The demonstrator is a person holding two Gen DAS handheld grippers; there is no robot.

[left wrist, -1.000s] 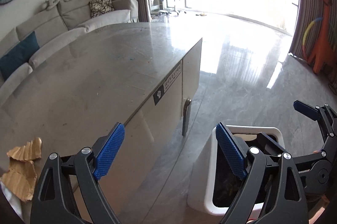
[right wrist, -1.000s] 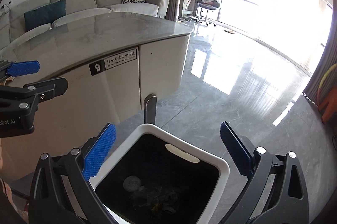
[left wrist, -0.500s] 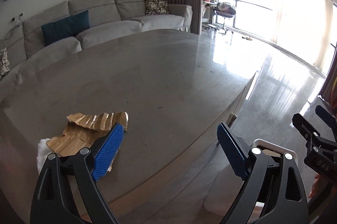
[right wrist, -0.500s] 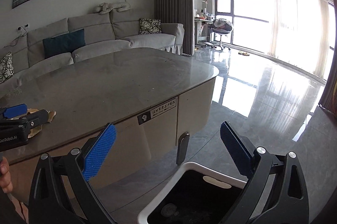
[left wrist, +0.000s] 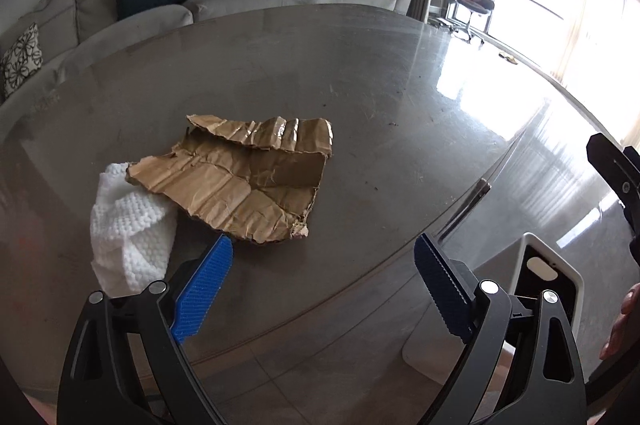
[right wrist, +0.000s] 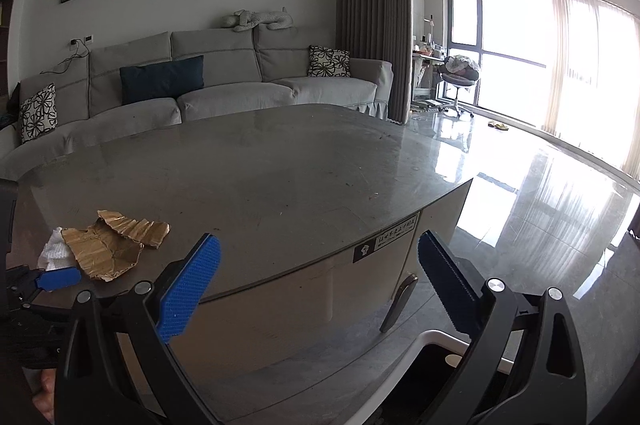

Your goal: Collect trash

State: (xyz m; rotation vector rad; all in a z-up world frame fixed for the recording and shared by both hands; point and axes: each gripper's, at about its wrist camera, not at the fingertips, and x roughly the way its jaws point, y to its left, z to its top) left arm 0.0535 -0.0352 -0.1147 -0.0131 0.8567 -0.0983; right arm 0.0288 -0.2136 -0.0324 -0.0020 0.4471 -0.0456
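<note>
The left gripper (left wrist: pixel 323 289) hangs over the near part of the grey table (left wrist: pixel 360 73), its 2 blue fingers wide apart and empty. Just ahead lies a torn piece of brown cardboard (left wrist: pixel 248 177), its left edge overlapping a crumpled white tissue (left wrist: pixel 128 225). The right gripper (right wrist: pixel 318 285), fingers also apart and empty, hovers over the white trash bin (right wrist: pixel 436 339) on the floor. A black-and-white label (right wrist: pixel 386 239) on the table's edge carries writing too small to read
</note>
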